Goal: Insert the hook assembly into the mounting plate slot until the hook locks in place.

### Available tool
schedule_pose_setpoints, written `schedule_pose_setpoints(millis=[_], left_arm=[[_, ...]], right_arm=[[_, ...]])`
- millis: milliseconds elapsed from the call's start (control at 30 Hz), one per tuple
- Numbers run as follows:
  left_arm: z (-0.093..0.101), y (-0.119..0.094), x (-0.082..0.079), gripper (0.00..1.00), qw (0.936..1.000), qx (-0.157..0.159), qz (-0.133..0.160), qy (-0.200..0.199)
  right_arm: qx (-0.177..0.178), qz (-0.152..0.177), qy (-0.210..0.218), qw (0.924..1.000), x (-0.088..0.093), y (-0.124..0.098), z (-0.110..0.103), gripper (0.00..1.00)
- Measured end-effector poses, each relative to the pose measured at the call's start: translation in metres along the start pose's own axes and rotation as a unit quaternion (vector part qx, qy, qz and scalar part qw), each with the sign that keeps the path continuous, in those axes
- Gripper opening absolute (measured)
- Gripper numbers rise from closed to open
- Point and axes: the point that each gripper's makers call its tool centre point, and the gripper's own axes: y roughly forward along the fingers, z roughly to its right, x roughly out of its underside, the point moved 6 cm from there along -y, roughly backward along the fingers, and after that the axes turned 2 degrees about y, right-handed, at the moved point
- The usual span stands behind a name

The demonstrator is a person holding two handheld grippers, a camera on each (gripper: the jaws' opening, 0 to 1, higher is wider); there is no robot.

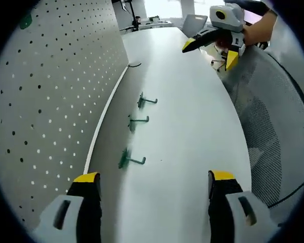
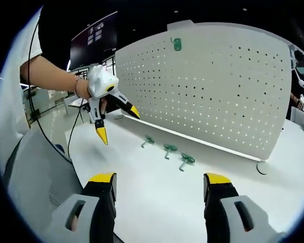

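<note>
Three green hooks lie in a row on the white table beside the white pegboard: hook one, hook two, hook three. Another green hook piece sits high on the board. My left gripper is open above the table, a little short of the hooks, holding nothing. My right gripper is open too, hovering across the table from the board, also with nothing in it.
A grey mesh chair stands along the table edge opposite the board. A dark cable lies at the board's foot. A laptop sits at the far table end. A person's arm and a dark monitor are behind the left gripper.
</note>
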Motion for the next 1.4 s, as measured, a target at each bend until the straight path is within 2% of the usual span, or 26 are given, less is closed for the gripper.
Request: schedule_pose_setpoints(millis=[600,967,1400], left_arm=[[-0.015,0.024,0.001,0.9,0.9981,0.038,-0.034,0.033],[-0.017,0.04,0.008,0.89,0.9941,0.07,-0.063,0.054],[-0.019,0.053,0.007,0.89,0.9887,0.091,-0.081,0.086]], right_arm=[[-0.011,-0.017,0.001,0.9998,0.006,0.003,-0.003,0.72],[-0.012,-0.025,0.002,0.9996,0.01,0.004,-0.003,0.72],[-0.012,-0.026,0.005,0.9996,0.011,0.004,-0.002,0.72]])
